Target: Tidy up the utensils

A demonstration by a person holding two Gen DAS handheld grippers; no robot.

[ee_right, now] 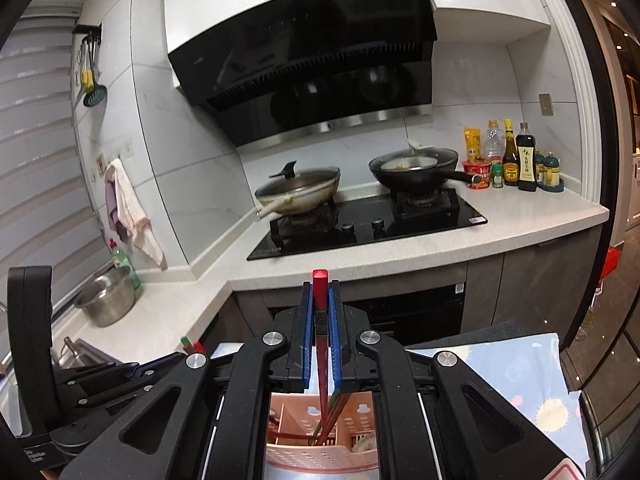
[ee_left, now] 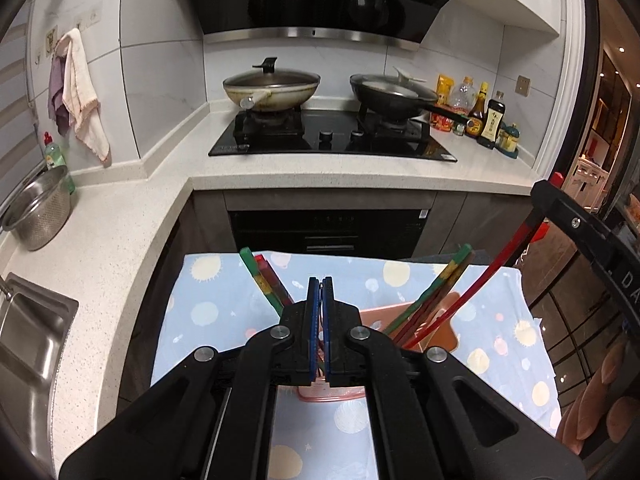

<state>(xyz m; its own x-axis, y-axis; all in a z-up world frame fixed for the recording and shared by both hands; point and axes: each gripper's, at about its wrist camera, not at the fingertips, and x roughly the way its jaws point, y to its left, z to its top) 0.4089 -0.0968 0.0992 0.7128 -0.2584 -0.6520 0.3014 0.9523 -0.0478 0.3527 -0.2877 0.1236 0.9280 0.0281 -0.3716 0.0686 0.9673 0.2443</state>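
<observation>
A pink perforated utensil holder point(ee_right: 320, 440) stands on a blue patterned cloth point(ee_left: 224, 312); it also shows in the left wrist view point(ee_left: 440, 320). Several coloured chopsticks point(ee_left: 436, 296) lean inside it. My right gripper point(ee_right: 320, 292) is shut on a red chopstick point(ee_right: 320, 320), whose lower end reaches down into the holder; the same chopstick point(ee_left: 492, 272) slants up to the right gripper in the left wrist view. My left gripper point(ee_left: 321, 292) is shut and empty, just above the holder's near rim, with more chopsticks point(ee_left: 264, 280) behind its left finger.
A white counter point(ee_left: 120, 220) wraps around, with a steel colander point(ee_left: 40, 212) and sink point(ee_left: 24, 340) at left. A black hob point(ee_left: 332, 136) carries two pans. Sauce bottles point(ee_left: 484, 116) stand at back right. Towels point(ee_left: 80, 92) hang on the wall.
</observation>
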